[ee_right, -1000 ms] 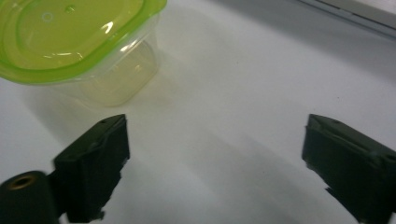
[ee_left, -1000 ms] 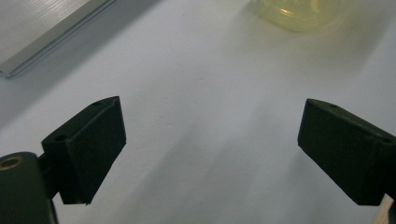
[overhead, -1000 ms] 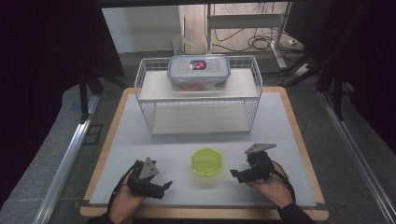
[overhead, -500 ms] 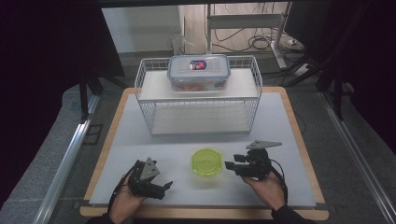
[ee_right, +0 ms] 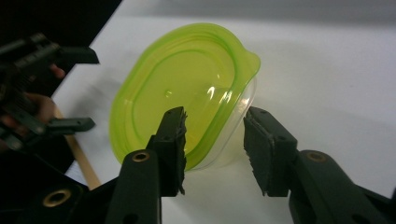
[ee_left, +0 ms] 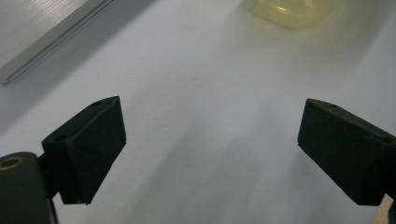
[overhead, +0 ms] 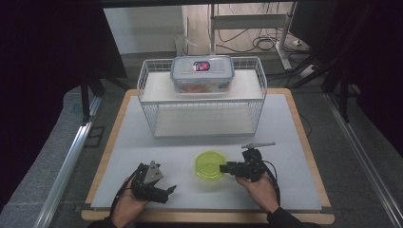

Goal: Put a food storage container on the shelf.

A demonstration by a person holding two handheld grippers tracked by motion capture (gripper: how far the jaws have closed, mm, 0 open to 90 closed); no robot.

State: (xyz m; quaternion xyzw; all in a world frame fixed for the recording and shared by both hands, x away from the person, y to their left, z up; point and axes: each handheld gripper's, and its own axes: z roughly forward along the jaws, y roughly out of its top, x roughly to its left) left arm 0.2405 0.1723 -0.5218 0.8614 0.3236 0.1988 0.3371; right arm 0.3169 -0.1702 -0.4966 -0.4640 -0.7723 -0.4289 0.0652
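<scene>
A small clear container with a lime-green lid (overhead: 211, 165) (ee_right: 187, 93) sits on the white table, near the front middle. My right gripper (overhead: 225, 167) (ee_right: 212, 121) reaches in from its right, turned on its side. Its jaws have just been closing and now straddle the container's near rim, one pad over the lid and the other beside the clear wall with a thin gap showing. My left gripper (overhead: 168, 191) (ee_left: 210, 126) rests low at the front left, jaws wide open over bare table, with the container (ee_left: 289, 9) farther off. That left gripper (ee_right: 70, 88) also appears beyond the container.
A white wire rack (overhead: 147, 102) stands at the back middle with a clear lidded box (overhead: 202, 73) on its top shelf. The table's wooden edge (overhead: 209, 216) runs along the front. A metal rail (overhead: 66, 161) lies off the table's left side.
My right gripper has slid left to the container and its jaws have narrowed around the rim. The left gripper and the container have stayed put.
</scene>
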